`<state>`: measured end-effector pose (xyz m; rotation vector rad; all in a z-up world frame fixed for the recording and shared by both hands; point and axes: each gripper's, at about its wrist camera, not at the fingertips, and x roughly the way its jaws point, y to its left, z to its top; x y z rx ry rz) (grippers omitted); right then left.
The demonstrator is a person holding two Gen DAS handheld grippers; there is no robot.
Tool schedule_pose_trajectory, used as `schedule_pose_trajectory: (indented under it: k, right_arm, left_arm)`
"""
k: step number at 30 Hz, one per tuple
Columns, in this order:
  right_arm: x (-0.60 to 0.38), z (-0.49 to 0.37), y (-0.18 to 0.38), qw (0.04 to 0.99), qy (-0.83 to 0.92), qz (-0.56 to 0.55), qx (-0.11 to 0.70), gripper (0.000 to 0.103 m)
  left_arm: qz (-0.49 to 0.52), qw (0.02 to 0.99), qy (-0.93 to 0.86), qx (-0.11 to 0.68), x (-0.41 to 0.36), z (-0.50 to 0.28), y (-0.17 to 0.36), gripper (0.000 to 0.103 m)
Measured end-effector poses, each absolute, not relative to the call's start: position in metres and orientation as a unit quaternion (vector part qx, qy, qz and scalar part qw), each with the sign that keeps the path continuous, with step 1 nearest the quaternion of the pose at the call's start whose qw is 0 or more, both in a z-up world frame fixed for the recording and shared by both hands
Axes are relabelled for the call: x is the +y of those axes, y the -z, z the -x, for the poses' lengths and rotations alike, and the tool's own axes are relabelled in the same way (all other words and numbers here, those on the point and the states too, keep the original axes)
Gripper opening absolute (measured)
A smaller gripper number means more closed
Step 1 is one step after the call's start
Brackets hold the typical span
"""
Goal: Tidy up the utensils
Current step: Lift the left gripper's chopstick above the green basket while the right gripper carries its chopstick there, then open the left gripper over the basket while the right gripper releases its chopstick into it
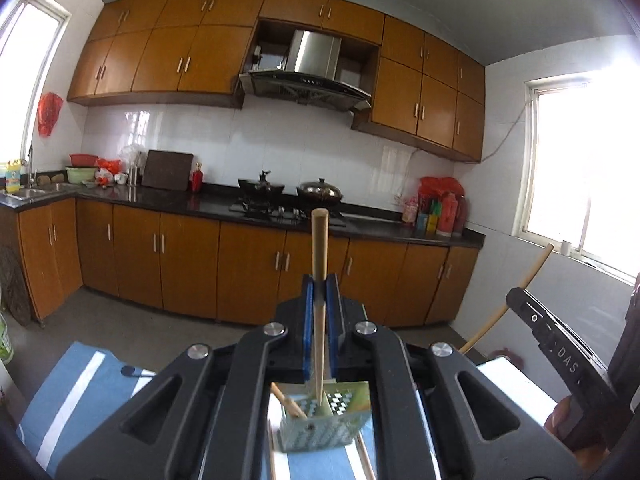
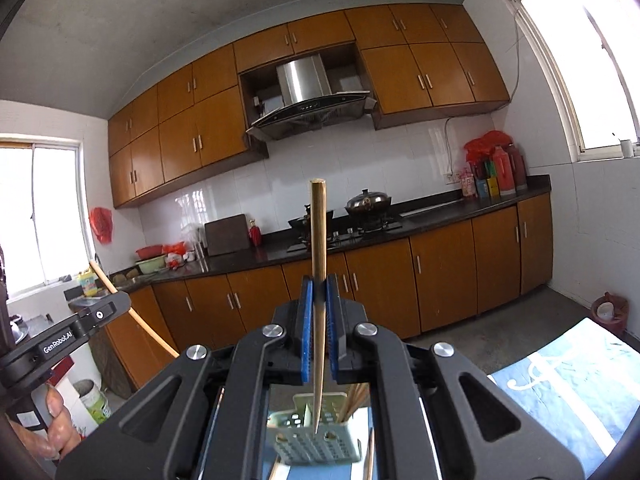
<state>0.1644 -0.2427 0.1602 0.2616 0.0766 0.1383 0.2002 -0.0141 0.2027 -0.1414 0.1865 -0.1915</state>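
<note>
My left gripper (image 1: 319, 285) is shut on a wooden chopstick (image 1: 320, 248) that stands upright, its thin end down over a green perforated utensil holder (image 1: 324, 424). A second chopstick (image 1: 288, 402) leans in that holder. My right gripper (image 2: 319, 286) is shut on another wooden chopstick (image 2: 318, 240), upright, its tip over the same holder (image 2: 316, 436), which holds several chopsticks (image 2: 354, 400). The right gripper with its chopstick (image 1: 520, 292) shows at the right of the left wrist view; the left one's chopstick (image 2: 132, 312) shows at the left of the right wrist view.
A blue and white striped cloth (image 1: 72, 396) covers the table under the holder, also in the right wrist view (image 2: 572, 384). Loose chopsticks (image 1: 366, 460) lie beside the holder. Across the floor runs a kitchen counter (image 1: 216, 204) with a stove and wok (image 1: 320, 192).
</note>
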Motion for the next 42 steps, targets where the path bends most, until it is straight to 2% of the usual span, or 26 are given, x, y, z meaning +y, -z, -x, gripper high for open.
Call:
schedule_pose_trajectory:
  k: [6, 13, 26, 27, 28, 29, 30, 37, 42]
  right_arm:
    - [-0.237, -0.201, -0.143, 0.988, -0.056, -0.138, 0.045, 0.007]
    - [-0.227, -0.235, -0.111, 0.986, -0.057, -0.134, 0.087, 0.007]
    - [-0.227, -0.237, -0.096, 0.980, -0.066, -0.130, 0.134, 0.008]
    - [-0.228, -0.234, -0.099, 0.981, -0.063, -0.128, 0.133, 0.009]
    - [-0.230, -0.230, -0.101, 0.981, -0.059, -0.127, 0.131, 0.016]
    - [-0.231, -0.228, -0.102, 0.982, -0.057, -0.128, 0.129, 0.028]
    - [-0.233, -0.224, -0.104, 0.982, -0.052, -0.129, 0.126, 0.032]
    - [-0.249, -0.189, -0.110, 0.985, -0.027, -0.117, 0.123, 0.033]
    - [-0.270, -0.162, -0.089, 0.981, -0.008, -0.113, 0.155, 0.034]
  left_arm:
    - [0.083, 0.986, 0.084, 0.116, -0.019, -0.239, -0.180, 0.007]
    - [0.088, 0.982, 0.088, 0.144, -0.018, -0.266, -0.150, 0.007]
    - [0.093, 0.974, 0.089, 0.184, -0.009, -0.281, -0.128, 0.009]
    - [0.092, 0.975, 0.087, 0.181, -0.008, -0.279, -0.130, 0.010]
    - [0.091, 0.976, 0.085, 0.180, -0.008, -0.277, -0.131, 0.012]
    - [0.090, 0.976, 0.083, 0.179, -0.006, -0.275, -0.133, 0.013]
    - [0.091, 0.976, 0.082, 0.178, -0.005, -0.272, -0.134, 0.013]
    - [0.102, 0.978, 0.076, 0.166, 0.010, -0.240, -0.146, 0.017]
    - [0.095, 0.977, 0.069, 0.177, 0.025, -0.204, -0.135, 0.019]
